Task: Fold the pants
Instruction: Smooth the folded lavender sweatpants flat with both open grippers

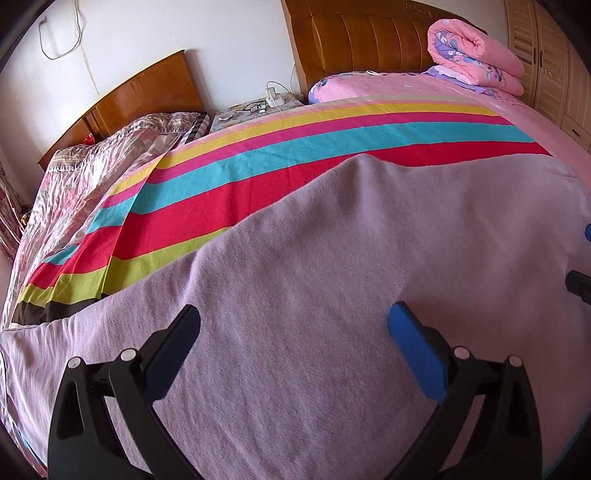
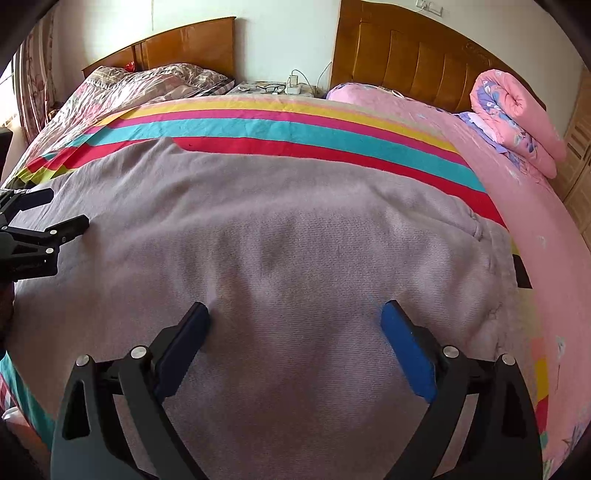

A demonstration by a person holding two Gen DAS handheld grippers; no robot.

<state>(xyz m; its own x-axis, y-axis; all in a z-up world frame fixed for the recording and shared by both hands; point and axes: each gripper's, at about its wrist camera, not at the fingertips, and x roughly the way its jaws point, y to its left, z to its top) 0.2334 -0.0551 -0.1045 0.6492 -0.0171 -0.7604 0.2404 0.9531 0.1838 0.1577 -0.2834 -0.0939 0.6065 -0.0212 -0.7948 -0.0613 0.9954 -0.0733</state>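
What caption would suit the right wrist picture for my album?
Open right gripper poised over lilac pants spread on a striped blanket, left gripper open alongside.

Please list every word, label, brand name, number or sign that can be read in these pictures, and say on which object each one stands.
No text can be read.
Headboard: a carved plaque at its top edge, too blurred to read.
Pants, striped blanket, rolled quilt: no lettering visible.

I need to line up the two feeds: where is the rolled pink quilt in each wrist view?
Left wrist: rolled pink quilt at top right, before the brown headboard.
Right wrist: at the upper right edge.
Shared landmark: eyeglasses on the nightstand between the beds.
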